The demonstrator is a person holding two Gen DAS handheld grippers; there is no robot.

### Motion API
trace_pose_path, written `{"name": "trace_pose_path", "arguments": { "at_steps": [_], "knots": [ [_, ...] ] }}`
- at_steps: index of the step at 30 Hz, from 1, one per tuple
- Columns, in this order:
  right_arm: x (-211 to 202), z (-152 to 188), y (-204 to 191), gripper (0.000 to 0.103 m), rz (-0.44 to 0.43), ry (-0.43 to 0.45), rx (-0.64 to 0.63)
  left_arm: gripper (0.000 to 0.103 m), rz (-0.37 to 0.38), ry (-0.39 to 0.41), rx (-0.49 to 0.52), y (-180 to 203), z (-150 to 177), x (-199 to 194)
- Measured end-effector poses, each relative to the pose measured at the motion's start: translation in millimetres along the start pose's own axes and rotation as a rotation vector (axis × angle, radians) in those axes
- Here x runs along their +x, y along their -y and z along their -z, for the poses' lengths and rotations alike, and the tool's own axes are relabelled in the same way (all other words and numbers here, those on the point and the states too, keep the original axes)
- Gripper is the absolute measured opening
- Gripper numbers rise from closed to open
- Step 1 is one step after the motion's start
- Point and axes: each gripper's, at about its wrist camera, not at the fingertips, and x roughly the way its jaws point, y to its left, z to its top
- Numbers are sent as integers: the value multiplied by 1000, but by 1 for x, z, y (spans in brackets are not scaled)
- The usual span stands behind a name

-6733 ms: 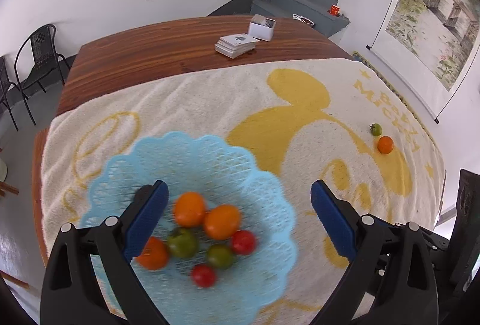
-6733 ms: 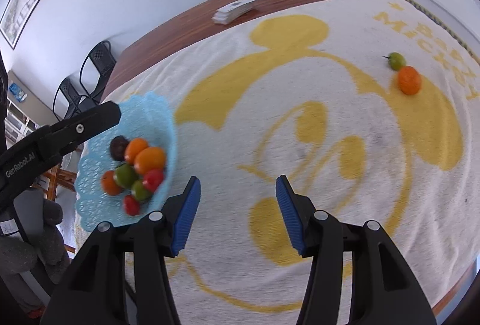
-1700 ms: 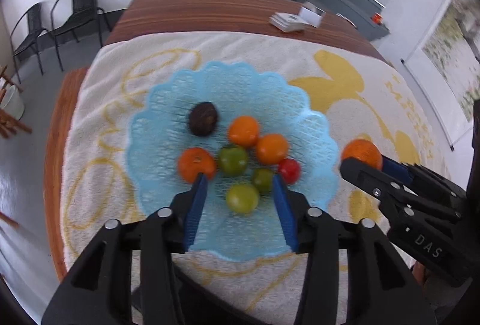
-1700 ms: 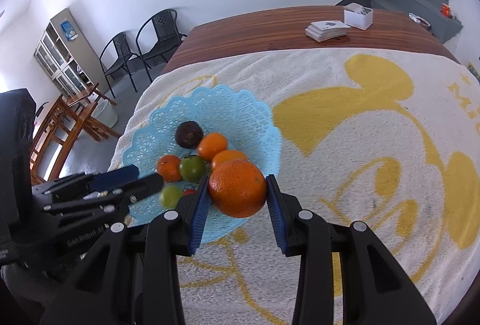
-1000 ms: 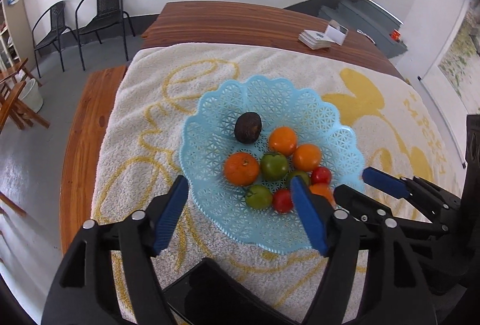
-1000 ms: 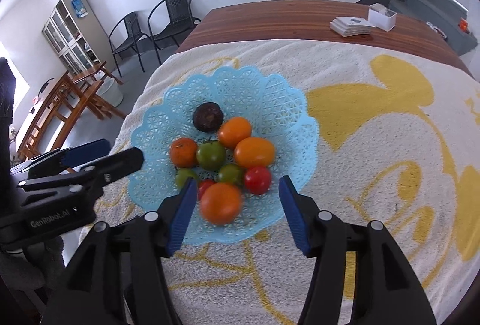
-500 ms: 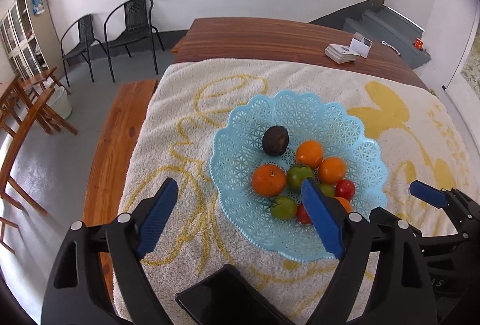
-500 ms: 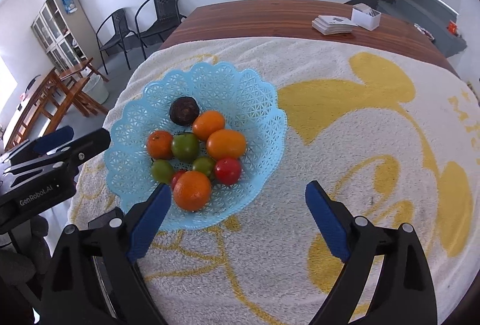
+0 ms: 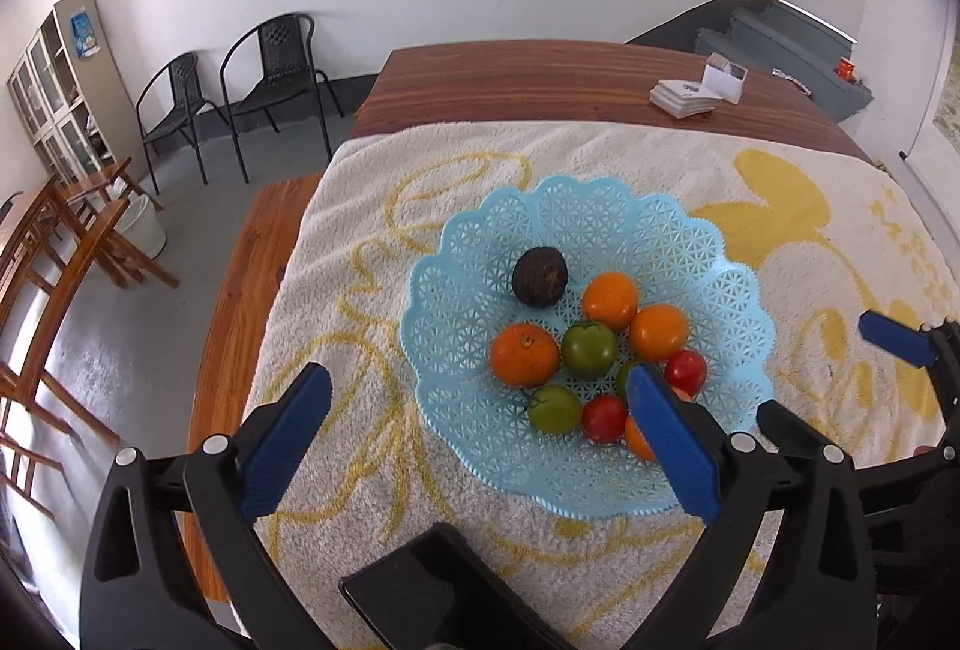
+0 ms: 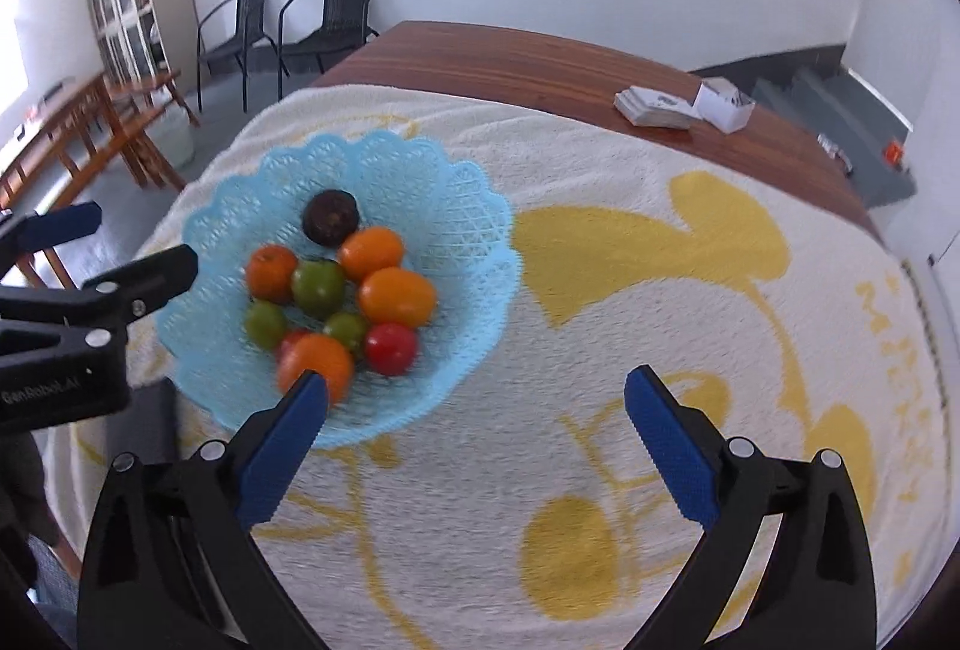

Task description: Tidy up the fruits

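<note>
A light blue lattice basket [image 9: 468,254] [image 10: 462,206] sits on the cream and yellow towel [image 9: 372,242] [image 10: 660,290]. It holds several fruits: oranges, green and red tomatoes, and a dark round fruit [image 9: 539,275] [image 10: 330,216]. An orange [image 10: 315,363] lies at the basket's near side. My left gripper [image 9: 480,431] stands open above the basket's near left edge, holding nothing. My right gripper [image 10: 474,425] hangs open over the towel to the right of the basket, also empty. Each gripper shows in the other's view: the right fingers [image 9: 894,338], the left fingers [image 10: 144,272].
A stack of cards [image 9: 684,98] [image 10: 657,107] and a small white box [image 9: 726,77] [image 10: 723,107] lie on the bare wood at the table's far end. Black chairs [image 9: 240,104] and wooden furniture [image 9: 66,230] stand on the floor to the left. A dark flat object [image 9: 438,590] lies below the left gripper.
The right gripper let go of the orange in the basket, opened wide and drew back to the right. The left gripper opened too and pulled back from the basket.
</note>
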Motion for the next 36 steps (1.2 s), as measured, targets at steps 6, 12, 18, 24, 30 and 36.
{"name": "trace_pose_path", "arguments": {
  "at_steps": [6,12,18,24,30,36],
  "knots": [
    [-7,-1,10,98,8,25,-20,100,-30,-12,-30,4,5,0],
    [-17,-5,16,98,19,61,-59,100,-61,-10,-50,14,7,-5],
    [-17,-7,24,98,-58,37,-65,100,-101,-12,-87,16,14,-12],
    [-16,-3,13,98,-166,22,-189,100,-202,-16,-96,17,25,-19],
    [-23,1,1,98,-194,30,-278,100,-213,-23,-162,18,27,-26],
    [-23,-2,-1,98,-214,30,-285,100,-230,-17,-173,23,30,-36]
  ]
}}
